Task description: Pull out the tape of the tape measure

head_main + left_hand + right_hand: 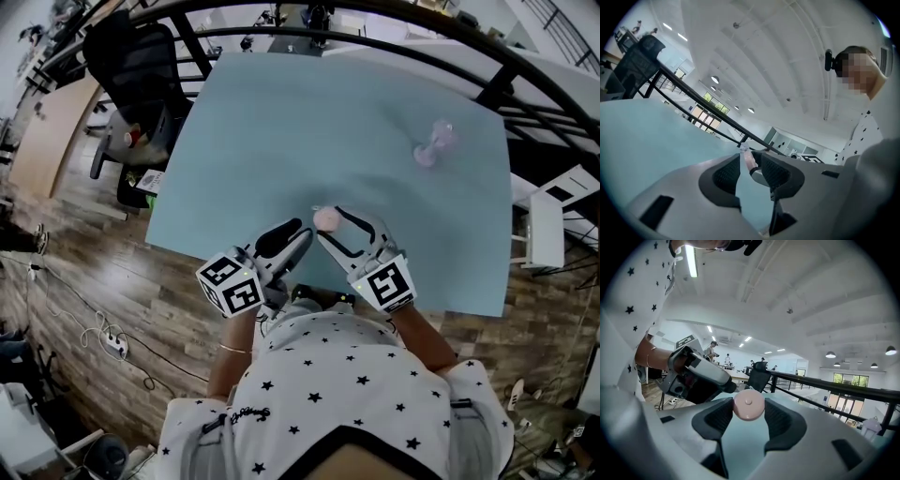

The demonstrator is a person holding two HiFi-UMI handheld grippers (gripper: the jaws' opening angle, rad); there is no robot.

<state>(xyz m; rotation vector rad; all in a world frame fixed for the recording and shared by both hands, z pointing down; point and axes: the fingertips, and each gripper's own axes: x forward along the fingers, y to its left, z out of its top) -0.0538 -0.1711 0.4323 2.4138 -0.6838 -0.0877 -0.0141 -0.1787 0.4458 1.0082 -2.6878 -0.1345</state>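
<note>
The tape measure (326, 219) is a small round pink case, held above the front of the light blue table (281, 122). My right gripper (339, 223) is shut on it; in the right gripper view the pink disc (748, 405) sits pinched between the two dark pads. My left gripper (298, 234) is close beside it on the left, tips nearly meeting the case. Its jaws stand apart in the left gripper view (749, 161). A thin pale pink piece (750, 160) shows in the gap near the right pad. No pulled-out length of tape is visible.
A small pink and clear object (434, 143) lies at the table's far right. A black office chair (131, 75) stands off the table's far left corner and a white stand (544, 230) off its right side. A black railing (450, 56) runs behind. The person stands at the near edge.
</note>
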